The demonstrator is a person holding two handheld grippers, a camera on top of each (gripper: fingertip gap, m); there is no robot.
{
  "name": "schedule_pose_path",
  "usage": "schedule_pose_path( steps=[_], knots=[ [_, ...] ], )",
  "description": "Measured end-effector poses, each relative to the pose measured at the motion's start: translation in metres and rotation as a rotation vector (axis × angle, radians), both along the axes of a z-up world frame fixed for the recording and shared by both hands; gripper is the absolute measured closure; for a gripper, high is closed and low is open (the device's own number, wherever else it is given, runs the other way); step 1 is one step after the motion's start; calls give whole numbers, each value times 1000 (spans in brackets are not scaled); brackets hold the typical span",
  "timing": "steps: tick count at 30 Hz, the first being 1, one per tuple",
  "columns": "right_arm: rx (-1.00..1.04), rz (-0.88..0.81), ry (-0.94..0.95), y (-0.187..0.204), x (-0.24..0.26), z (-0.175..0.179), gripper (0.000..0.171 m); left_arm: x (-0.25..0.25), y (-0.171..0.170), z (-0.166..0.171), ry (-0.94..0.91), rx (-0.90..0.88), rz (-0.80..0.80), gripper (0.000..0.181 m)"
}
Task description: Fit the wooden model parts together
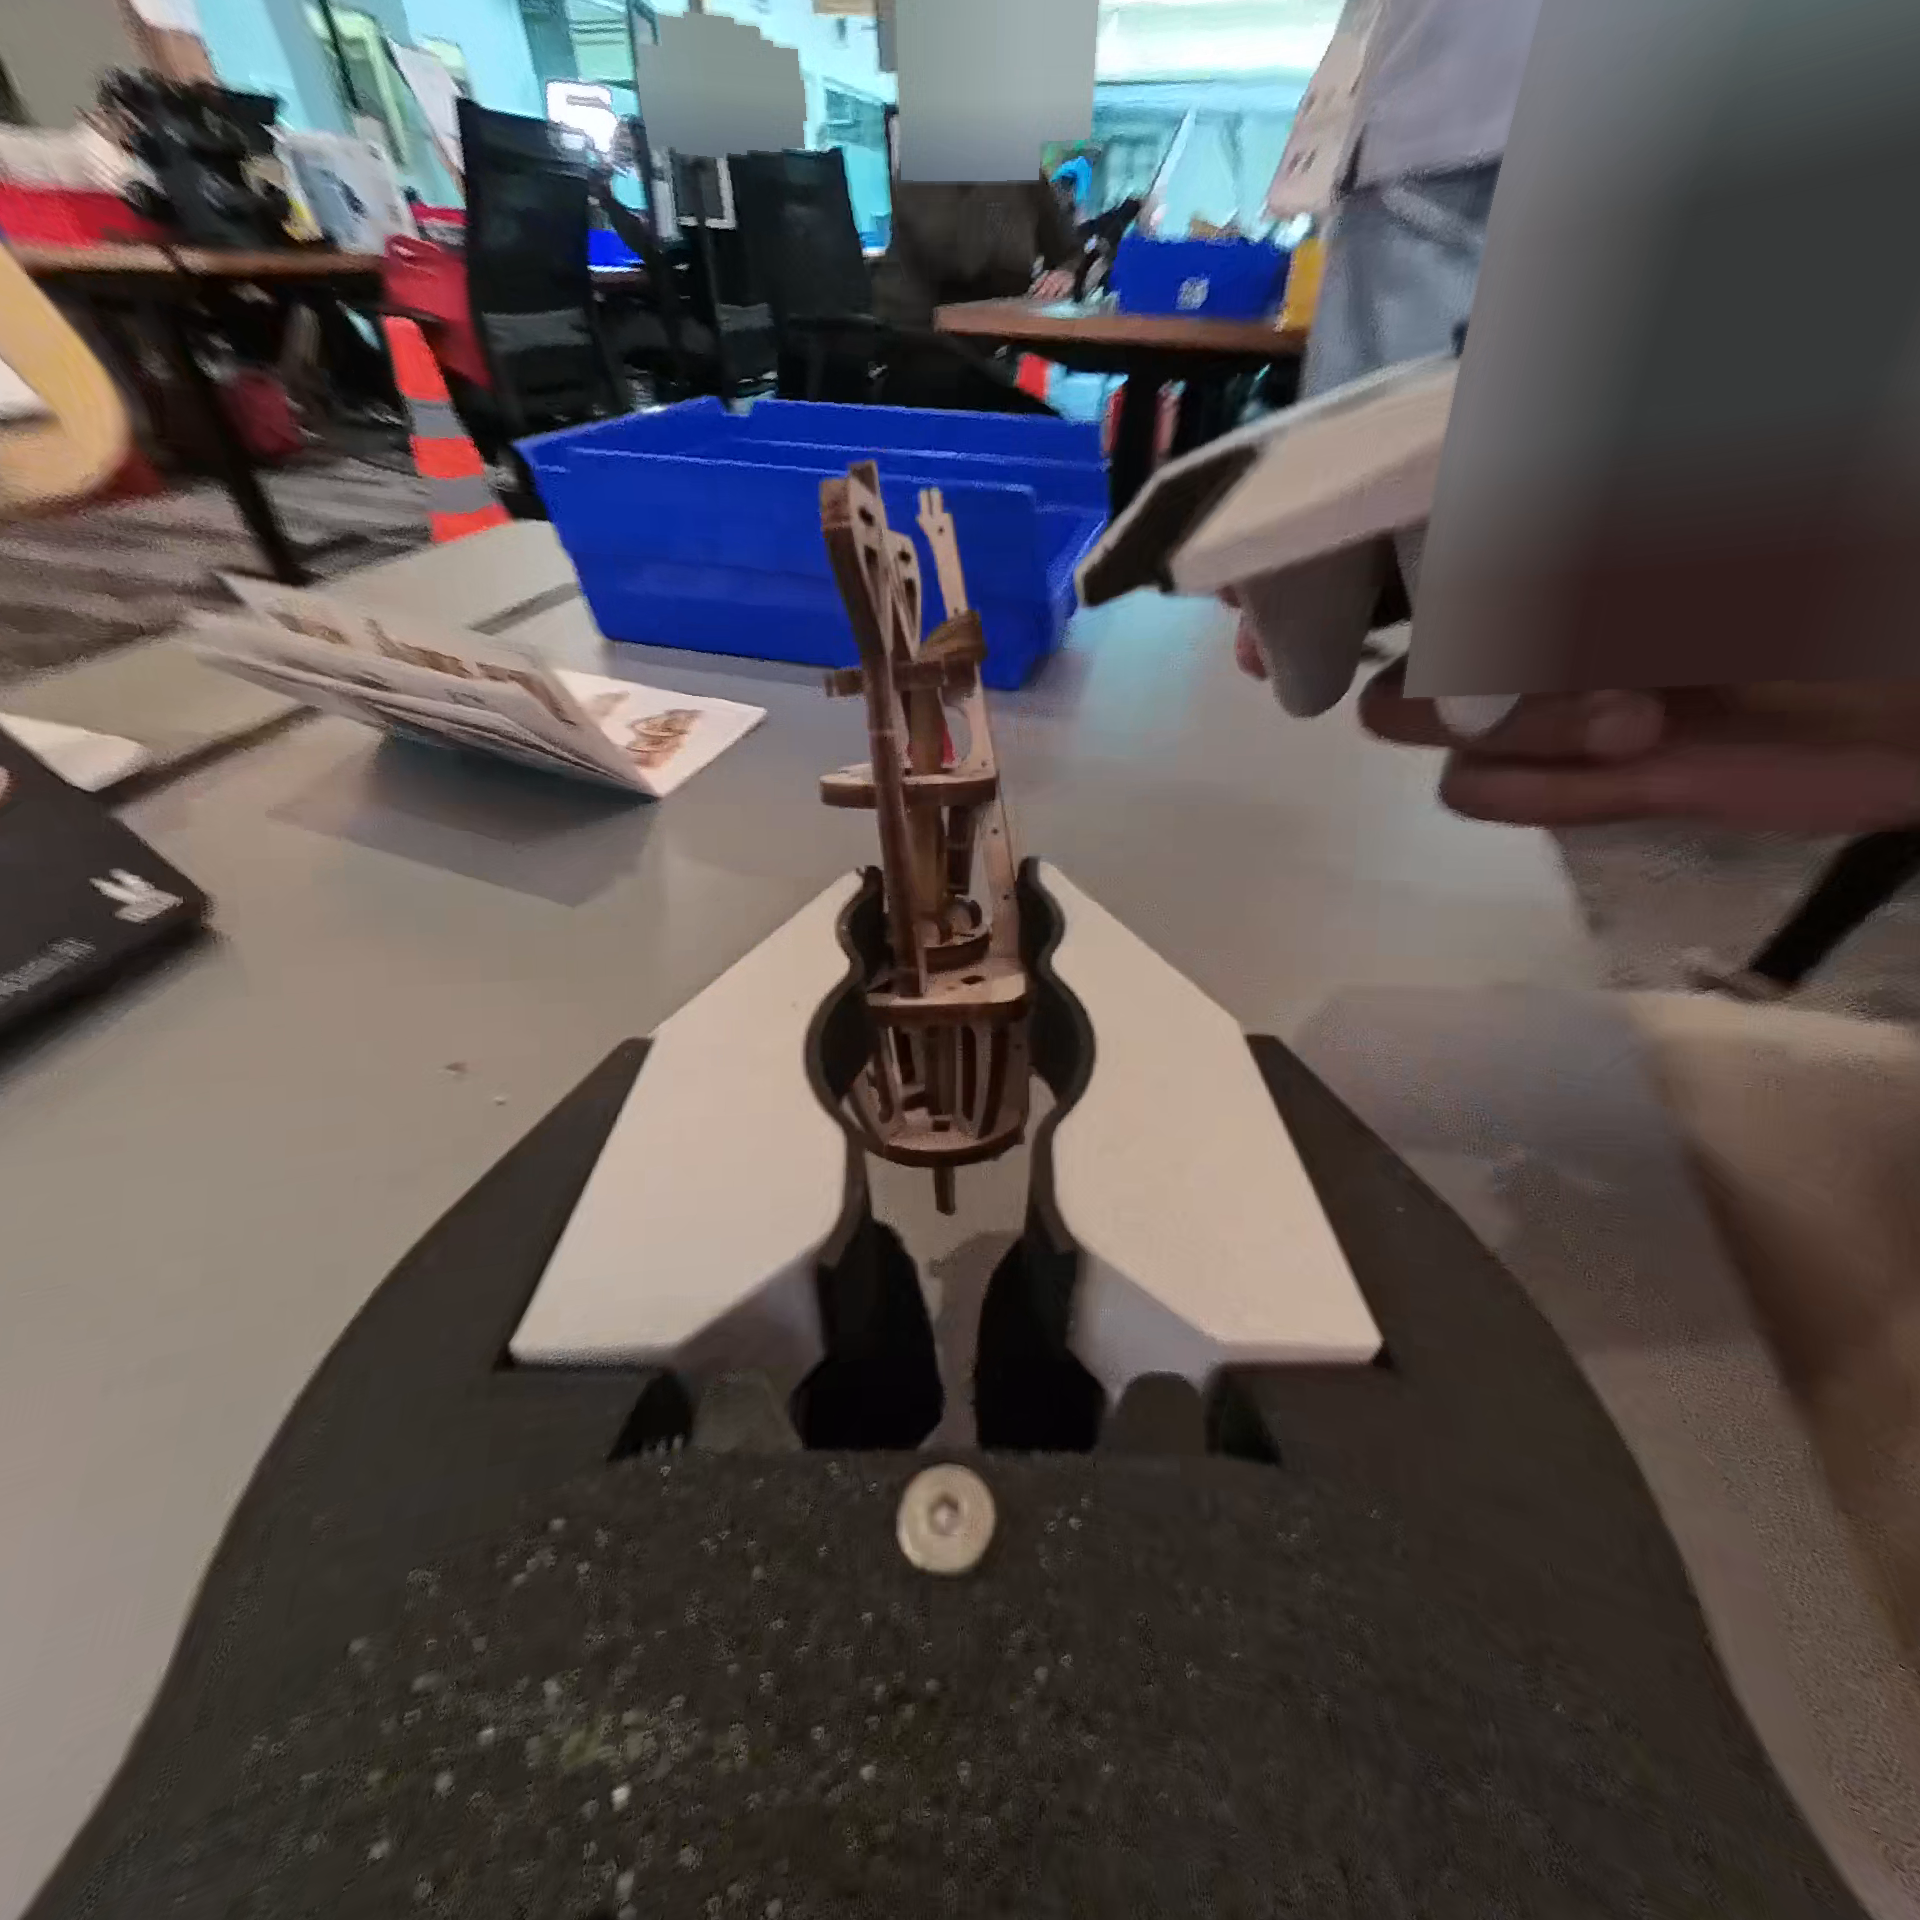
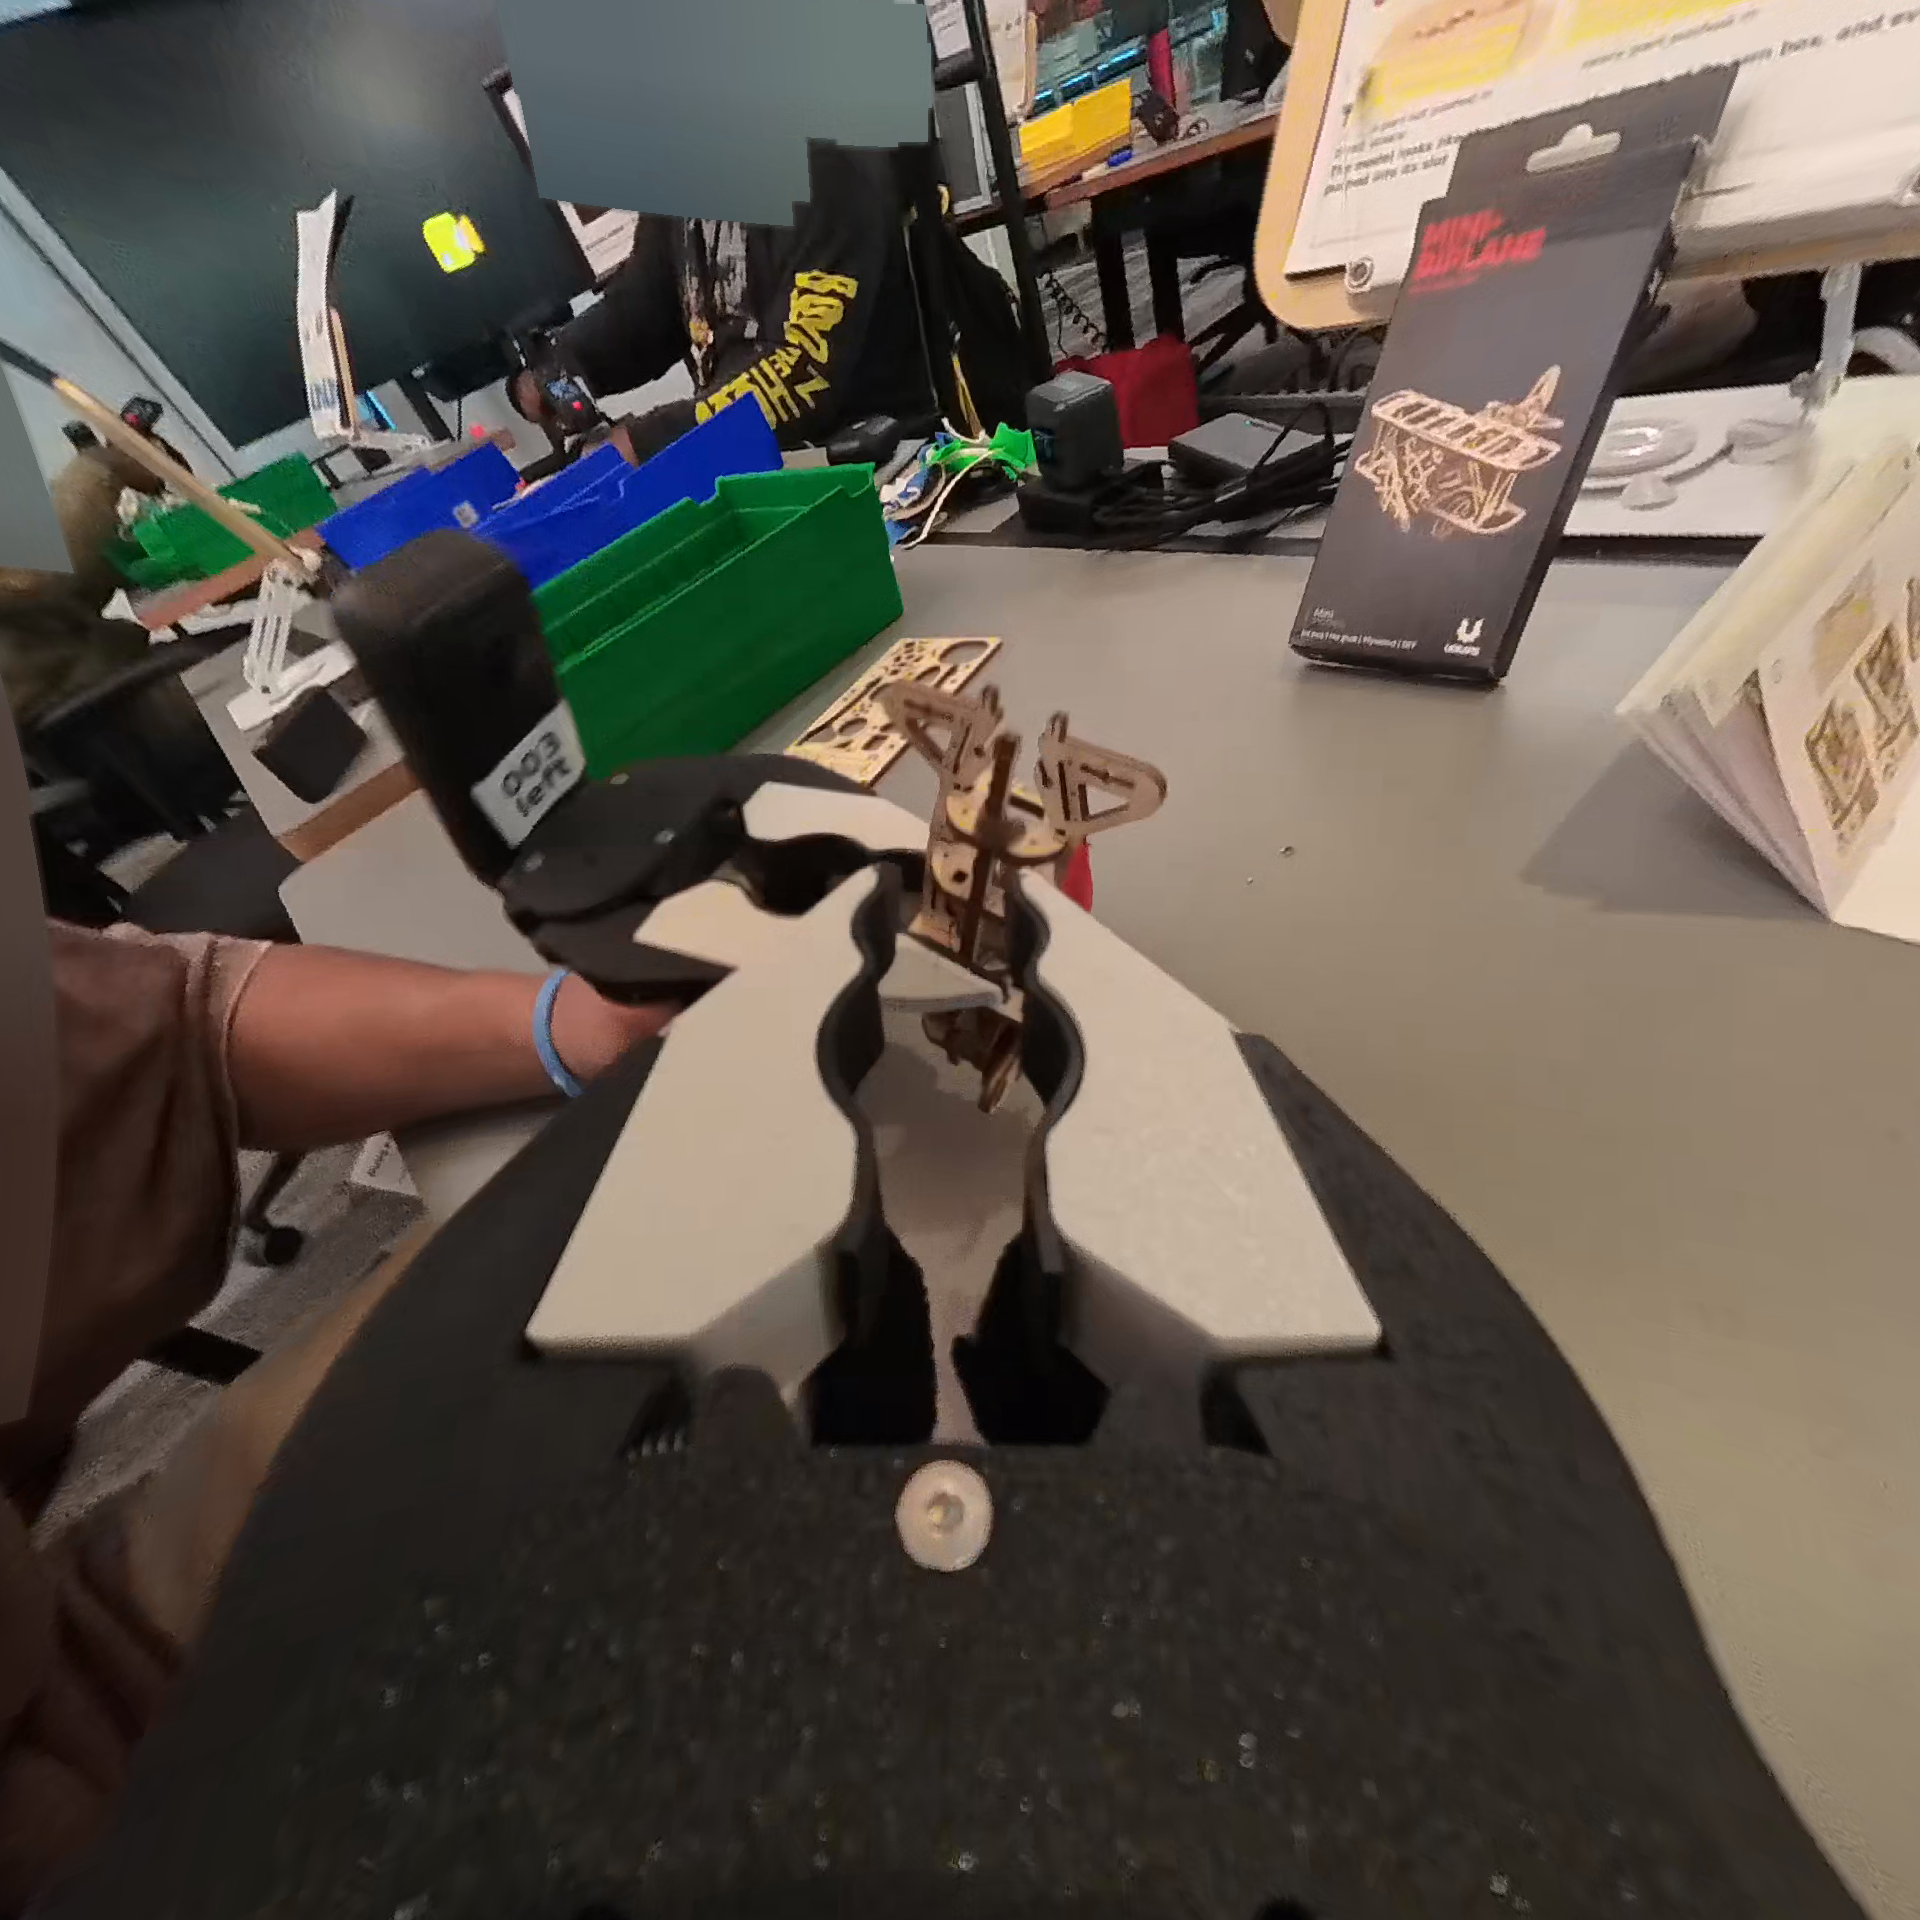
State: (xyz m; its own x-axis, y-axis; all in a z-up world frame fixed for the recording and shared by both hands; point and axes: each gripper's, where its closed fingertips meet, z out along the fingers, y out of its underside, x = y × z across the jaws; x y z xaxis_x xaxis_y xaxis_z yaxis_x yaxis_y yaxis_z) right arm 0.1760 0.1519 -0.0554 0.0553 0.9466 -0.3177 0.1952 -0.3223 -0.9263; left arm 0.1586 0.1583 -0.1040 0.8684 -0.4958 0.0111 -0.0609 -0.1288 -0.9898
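1. Our left gripper (image 1: 940, 997) has its jaws pinching the wooden model (image 1: 925, 831) low on its round base, so the slim frame stands up and away past the fingertips, clear of the table (image 1: 416, 935).
2. Our right gripper (image 2: 951, 935) has its jaws spread, with nothing gripped. In the right wrist view the model (image 2: 997, 821) sits just past their tips, seen through the gap.
3. Whether the right fingertips touch the wood, we cannot tell.
4. Risk: the model is thin, pierced ply held only at one end. If we close the right jaws across the winged struts, or push sideways, we judge a strut could snap or a fitted joint could pop loose.
5. Risk: the left pinch sits on a curved base, so a push from the right could twist the model in the grip.
6. Only the right wrist view shows the flat part sheet (image 2: 894, 707) beyond the tips, the green bin (image 2: 727, 613) past it and the black kit box (image 2: 1475, 416) far to the right.
7. Only the left wrist view shows the blue bin (image 1: 727, 540) behind the model and the open booklet (image 1: 468, 696) far left of the jaws.
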Motion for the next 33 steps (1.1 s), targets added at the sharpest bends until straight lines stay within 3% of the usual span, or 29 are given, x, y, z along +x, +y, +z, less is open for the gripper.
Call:
schedule_pose_path(
  steps=[4,9,30,33],
  knots=[
    [-40,-7,-15,1,-4,-6,157,1,-1,-1,209,94,68,159],
    [21,-6,-44,3,-8,-11,165,2,-1,-2,280,116,90,159],
    [38,2,-92,4,-5,-18,171,0,1,-10,327,101,95,159],
    [196,-28,-168,9,-1,-27,171,-1,1,-9,310,95,92,159]
  ],
)
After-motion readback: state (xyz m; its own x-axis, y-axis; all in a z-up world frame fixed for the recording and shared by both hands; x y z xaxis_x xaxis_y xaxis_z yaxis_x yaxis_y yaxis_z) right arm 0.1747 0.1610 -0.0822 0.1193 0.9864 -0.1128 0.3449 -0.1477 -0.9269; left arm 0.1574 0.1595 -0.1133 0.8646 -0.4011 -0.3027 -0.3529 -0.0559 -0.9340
